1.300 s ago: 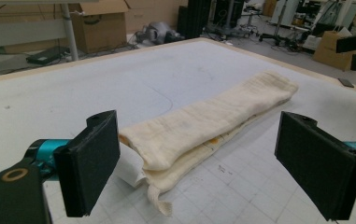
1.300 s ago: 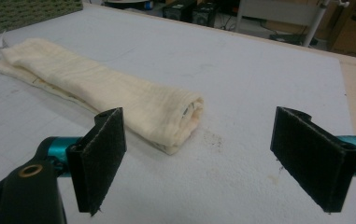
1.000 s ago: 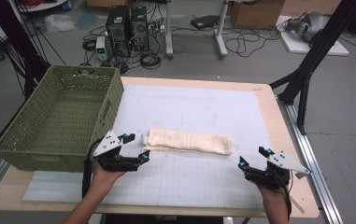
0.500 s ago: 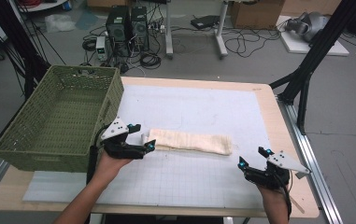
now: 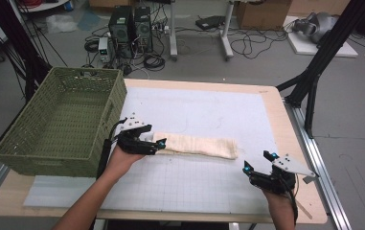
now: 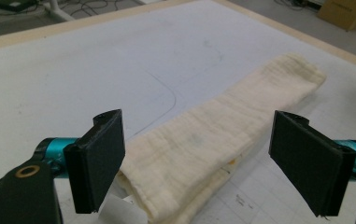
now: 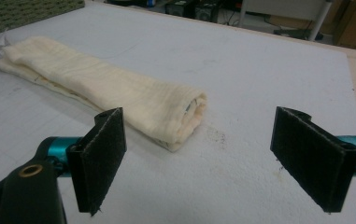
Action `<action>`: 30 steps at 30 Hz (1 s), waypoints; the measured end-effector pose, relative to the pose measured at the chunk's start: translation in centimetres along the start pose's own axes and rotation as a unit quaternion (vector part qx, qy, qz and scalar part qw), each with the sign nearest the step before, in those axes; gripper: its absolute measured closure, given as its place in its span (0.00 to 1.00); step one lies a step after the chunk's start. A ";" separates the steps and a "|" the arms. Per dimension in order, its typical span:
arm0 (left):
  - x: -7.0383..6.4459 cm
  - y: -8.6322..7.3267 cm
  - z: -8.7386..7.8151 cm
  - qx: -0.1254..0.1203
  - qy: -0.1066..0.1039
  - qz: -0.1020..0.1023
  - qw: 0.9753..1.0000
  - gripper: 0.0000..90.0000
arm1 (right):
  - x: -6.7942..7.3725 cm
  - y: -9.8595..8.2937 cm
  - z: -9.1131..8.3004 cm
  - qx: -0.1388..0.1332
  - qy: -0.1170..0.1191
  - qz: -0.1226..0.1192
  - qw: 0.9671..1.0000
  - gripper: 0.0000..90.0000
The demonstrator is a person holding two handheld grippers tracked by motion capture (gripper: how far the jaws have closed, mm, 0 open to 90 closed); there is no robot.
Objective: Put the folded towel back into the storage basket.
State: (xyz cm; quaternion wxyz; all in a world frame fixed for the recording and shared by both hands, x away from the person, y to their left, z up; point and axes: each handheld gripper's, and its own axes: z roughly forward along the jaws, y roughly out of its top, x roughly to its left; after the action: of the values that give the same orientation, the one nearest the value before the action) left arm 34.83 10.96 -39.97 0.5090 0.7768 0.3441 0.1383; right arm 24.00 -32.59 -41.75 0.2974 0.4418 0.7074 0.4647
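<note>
High view, rolled cloth point(image 5: 197, 145): cream cloth folded into a long roll, lying flat on the white mat point(image 5: 204, 110), just right of the green wicker basket point(image 5: 60, 122).
High view, left gripper point(image 5: 157, 145): at the cloth's basket-side end, tips touching or just over it; which, I cannot tell from here. Judged as lined up to take that end.
High view, right gripper point(image 5: 258, 160): near the cloth's far end, apart from it, low over the mat; jaws spread. Judged as waiting its turn, or set to take the second end.
High view, basket: appears empty, open side up; likely destination for the cloth, being the one container beside it.

Left gripper view, left gripper point(image 6: 196, 161): 2 black jaws spread wide, one on either side of the cloth's near end point(image 6: 185, 163), nothing pinched yet. The roll runs straight away from the camera, so closing would grip it across its width.
Left gripper view, cloth layers: folded edges stacked at the near end; a bite there should catch all layers at once.

Right gripper view, right gripper point(image 7: 213, 161): jaws spread, bare mat between them.
Right gripper view, cloth point(image 7: 101, 88): rolled end ahead and left of the jaws, not touching; the basket's wall point(image 7: 26, 9) shows beyond the cloth's other end.
</note>
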 end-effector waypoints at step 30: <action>2.3 -2.6 4.5 0.114 0.046 -0.020 0.992 0.39 | -0.1 -0.2 0.2 0.008 0.004 0.004 1.000 0.19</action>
State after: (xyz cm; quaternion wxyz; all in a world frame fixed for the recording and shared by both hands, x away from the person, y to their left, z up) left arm 38.03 10.03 -44.61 0.4035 0.8154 0.3962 0.1237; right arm 24.14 -32.65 -42.01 0.2890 0.4447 0.7109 0.4618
